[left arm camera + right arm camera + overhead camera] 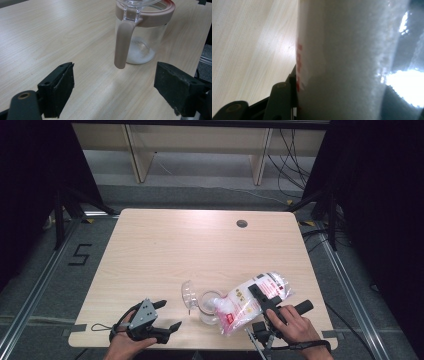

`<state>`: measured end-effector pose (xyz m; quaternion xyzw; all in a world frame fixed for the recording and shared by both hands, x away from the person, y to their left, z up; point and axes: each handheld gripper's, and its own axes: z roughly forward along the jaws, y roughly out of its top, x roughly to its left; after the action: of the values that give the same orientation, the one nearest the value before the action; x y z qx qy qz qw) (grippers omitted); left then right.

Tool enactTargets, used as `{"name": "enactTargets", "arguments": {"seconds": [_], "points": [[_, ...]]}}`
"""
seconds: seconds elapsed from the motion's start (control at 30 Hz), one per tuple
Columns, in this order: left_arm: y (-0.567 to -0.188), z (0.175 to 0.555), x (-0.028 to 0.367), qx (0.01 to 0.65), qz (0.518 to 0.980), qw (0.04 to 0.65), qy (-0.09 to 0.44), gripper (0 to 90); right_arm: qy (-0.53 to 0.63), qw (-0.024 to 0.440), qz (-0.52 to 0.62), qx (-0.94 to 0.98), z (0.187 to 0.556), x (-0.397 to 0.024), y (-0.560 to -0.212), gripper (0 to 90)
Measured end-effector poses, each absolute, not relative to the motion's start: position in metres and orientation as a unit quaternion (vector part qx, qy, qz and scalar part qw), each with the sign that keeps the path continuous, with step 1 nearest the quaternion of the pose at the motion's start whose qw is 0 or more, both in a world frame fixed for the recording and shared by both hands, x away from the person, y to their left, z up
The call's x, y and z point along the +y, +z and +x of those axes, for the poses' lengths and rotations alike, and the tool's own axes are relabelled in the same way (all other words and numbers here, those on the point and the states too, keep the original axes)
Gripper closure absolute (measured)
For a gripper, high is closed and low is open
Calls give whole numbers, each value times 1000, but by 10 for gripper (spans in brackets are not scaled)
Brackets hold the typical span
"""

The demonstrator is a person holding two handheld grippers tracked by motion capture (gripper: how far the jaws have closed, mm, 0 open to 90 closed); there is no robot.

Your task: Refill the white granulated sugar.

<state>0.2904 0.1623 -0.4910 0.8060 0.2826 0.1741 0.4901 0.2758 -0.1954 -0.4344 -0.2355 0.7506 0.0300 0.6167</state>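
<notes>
Surface: pale wood-grain surface (165, 250) with dark curtains to either side and a grey floor behind; only the jar and bag stand on it, near the person's edge.
Step in hand: pouring white grains from the bag (250, 302) into the jar (210, 306), judging by the bag's tilt towards the jar's mouth.
Right gripper (260, 296): clamped on the bag, its jaws pressing the plastic from both sides; the bag leans down to the left with its lower end at the jar's rim.
Left gripper (167, 315): released, jaws standing wide apart with nothing between them, resting low on the surface just left of the jar.
Jar: clear glass with a dusty-pink collar and a pink handle (123, 45); its clear lid (188, 293) is flipped open to the left. A thin layer of white grains covers the bottom, so filling looks to be at an early stage.
Bag: transparent plastic, red print, plump with white grains.
Next move: probably more tilt on the bag, keeping its opening over the jar's mouth; the free gripper could steady the handle so the jar does not tip.
</notes>
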Motion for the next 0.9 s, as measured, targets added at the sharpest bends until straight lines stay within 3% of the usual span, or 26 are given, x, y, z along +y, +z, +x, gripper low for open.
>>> {"name": "enactTargets", "arguments": {"seconds": [0.9], "points": [[-492,290,160,291,803,492,166,160,24,617,-251,746,275,-195,-430,532]]}}
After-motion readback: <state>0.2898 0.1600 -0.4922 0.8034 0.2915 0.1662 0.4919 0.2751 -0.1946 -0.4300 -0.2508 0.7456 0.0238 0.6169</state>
